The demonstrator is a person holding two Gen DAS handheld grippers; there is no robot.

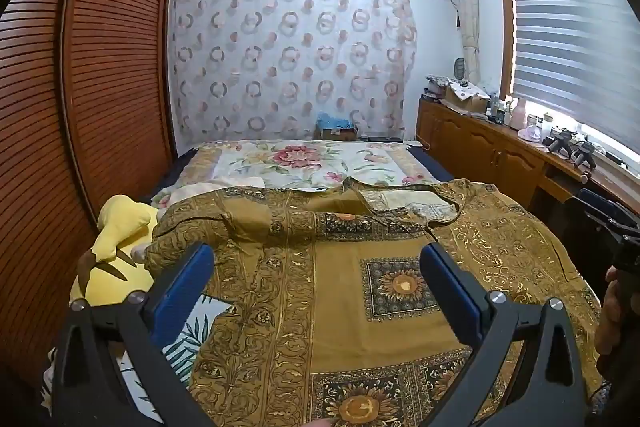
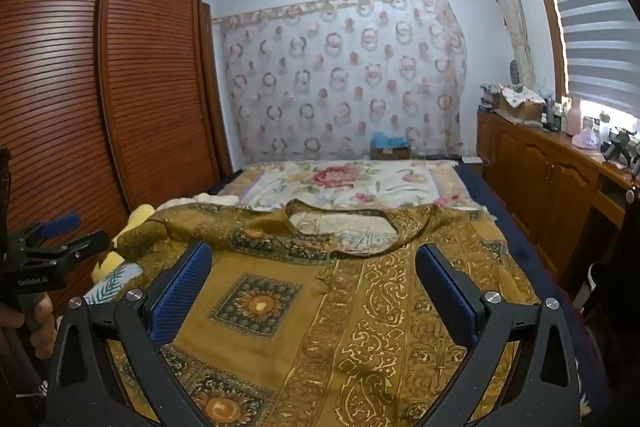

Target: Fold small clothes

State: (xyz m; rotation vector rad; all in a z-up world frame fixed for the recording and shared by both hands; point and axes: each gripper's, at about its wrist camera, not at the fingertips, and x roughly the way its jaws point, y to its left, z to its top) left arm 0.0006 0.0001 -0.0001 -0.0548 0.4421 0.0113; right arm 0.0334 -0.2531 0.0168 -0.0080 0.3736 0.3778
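A mustard-gold patterned garment (image 1: 340, 287) with sunflower squares lies spread flat on the bed, its neckline (image 1: 400, 203) toward the far end. In the right wrist view the same garment (image 2: 340, 307) fills the foreground. My left gripper (image 1: 316, 267) hovers over its left half, jaws wide open, blue pads (image 1: 180, 291) empty. Wide open and empty as well, my right gripper (image 2: 314, 267) hangs over the right half. The left gripper (image 2: 60, 227) also shows at the left edge of the right wrist view, held by a hand (image 2: 36, 319).
A yellow plush toy (image 1: 116, 251) lies at the bed's left edge beside a leaf-print cloth (image 1: 188, 335). A floral bedspread (image 1: 304, 163) covers the far bed. A slatted wooden wardrobe (image 1: 100, 87) stands left, a cluttered wooden cabinet (image 1: 500, 147) right under the window.
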